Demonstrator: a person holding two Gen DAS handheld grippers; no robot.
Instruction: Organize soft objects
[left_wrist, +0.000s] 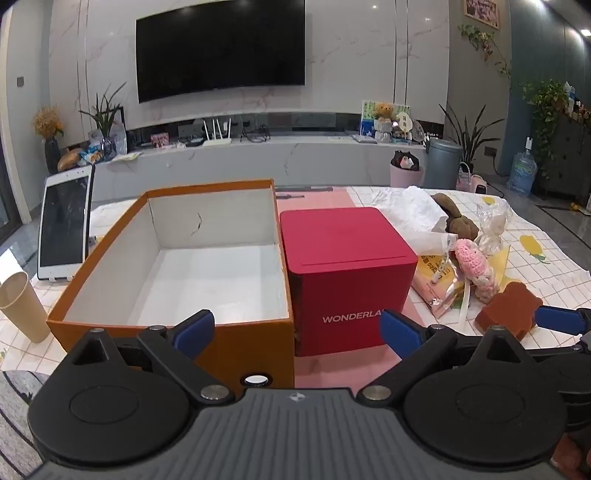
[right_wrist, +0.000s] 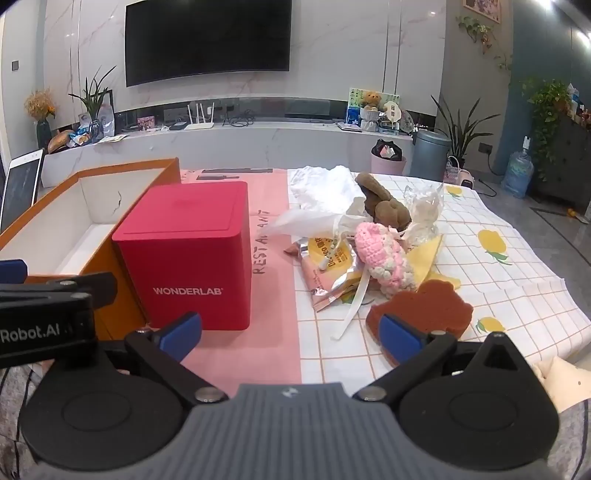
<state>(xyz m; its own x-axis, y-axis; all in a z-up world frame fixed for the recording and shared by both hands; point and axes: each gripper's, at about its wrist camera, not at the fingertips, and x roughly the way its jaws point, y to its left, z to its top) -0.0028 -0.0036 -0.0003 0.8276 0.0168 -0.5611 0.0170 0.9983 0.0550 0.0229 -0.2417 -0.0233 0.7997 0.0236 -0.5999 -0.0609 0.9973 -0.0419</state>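
Note:
An open orange box (left_wrist: 110, 258) with a bare white inside stands at the left; it also shows in the right wrist view (right_wrist: 44, 206). A red WONDERLAB box (left_wrist: 347, 273) (right_wrist: 192, 254) stands right of it. A heap of soft things lies further right: a pink crochet toy (right_wrist: 384, 254) (left_wrist: 476, 269), a brown plush (right_wrist: 388, 206) (left_wrist: 458, 221), a white cloth (right_wrist: 325, 188) and a brown sponge (right_wrist: 424, 306) (left_wrist: 509, 310). My left gripper (left_wrist: 297, 330) is open and empty in front of the two boxes. My right gripper (right_wrist: 291, 332) is open and empty, its right finger just before the sponge.
A paper cup (left_wrist: 22, 306) and a tablet (left_wrist: 64, 225) stand left of the orange box. A snack packet (right_wrist: 328, 273) and crumpled clear plastic (right_wrist: 424, 210) lie in the heap. A pink mat (right_wrist: 273, 229) and a checked cloth (right_wrist: 517, 266) cover the table.

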